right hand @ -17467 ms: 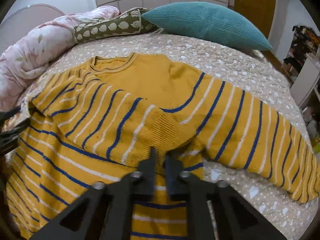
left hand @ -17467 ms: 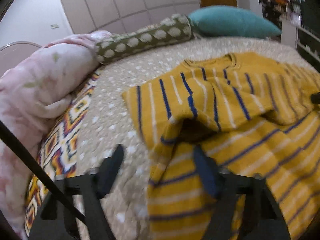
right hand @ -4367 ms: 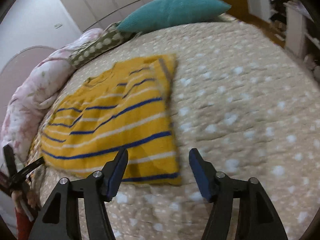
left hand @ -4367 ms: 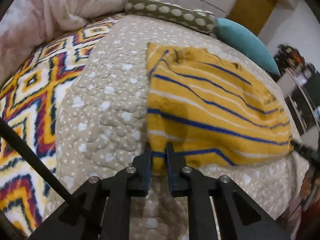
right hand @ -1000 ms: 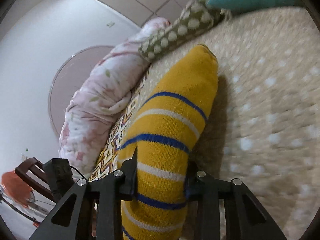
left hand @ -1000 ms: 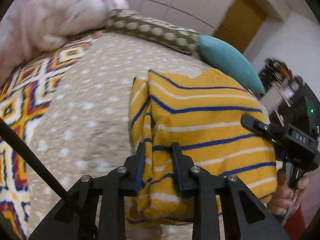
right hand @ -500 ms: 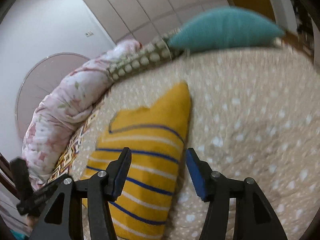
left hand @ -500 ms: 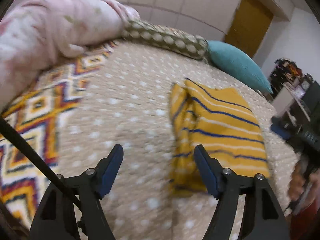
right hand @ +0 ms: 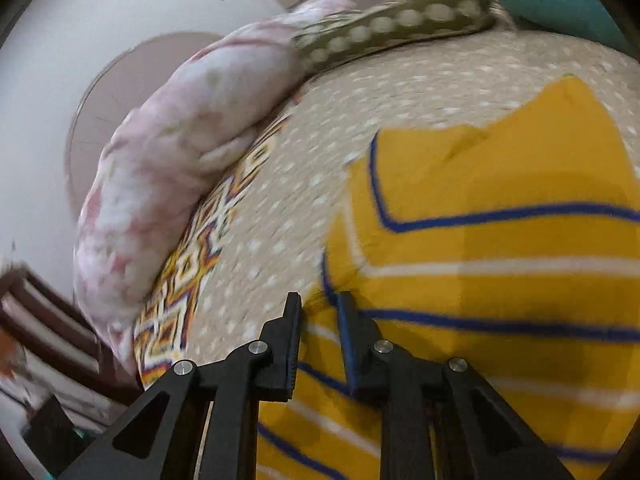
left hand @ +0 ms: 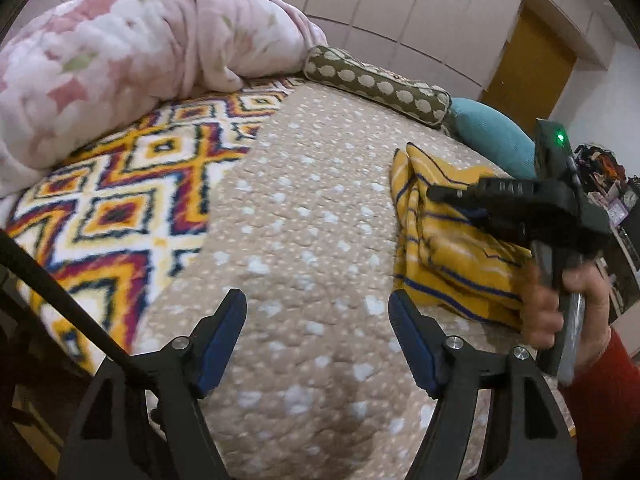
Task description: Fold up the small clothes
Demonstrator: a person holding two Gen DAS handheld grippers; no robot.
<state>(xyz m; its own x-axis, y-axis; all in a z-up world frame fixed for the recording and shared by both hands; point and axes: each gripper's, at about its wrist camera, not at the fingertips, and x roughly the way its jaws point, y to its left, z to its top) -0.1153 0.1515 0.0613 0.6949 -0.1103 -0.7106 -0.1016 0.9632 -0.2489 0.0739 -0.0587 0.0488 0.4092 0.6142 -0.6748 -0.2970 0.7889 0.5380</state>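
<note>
The yellow sweater [left hand: 448, 240] with blue and white stripes lies folded into a compact bundle on the beige dotted bedspread [left hand: 304, 240], right of centre in the left wrist view. My left gripper [left hand: 316, 320] is open and empty, hovering over bare bedspread to the left of the sweater. My right gripper [right hand: 318, 312] has its jaws nearly closed on the left edge of the sweater [right hand: 500, 248]. The right gripper's body also shows in the left wrist view [left hand: 520, 208], held over the sweater.
A pink floral duvet [left hand: 120, 48] is piled at the far left. A patterned orange blanket [left hand: 120, 200] lies beside it. An olive dotted bolster [left hand: 376, 84] and a teal pillow [left hand: 492, 136] lie at the head. Dark wooden furniture [right hand: 48, 320] stands beside the bed.
My right gripper has dropped onto the sweater's left edge and closed from open to nearly shut. My left gripper stays open and has drifted left, away from the sweater.
</note>
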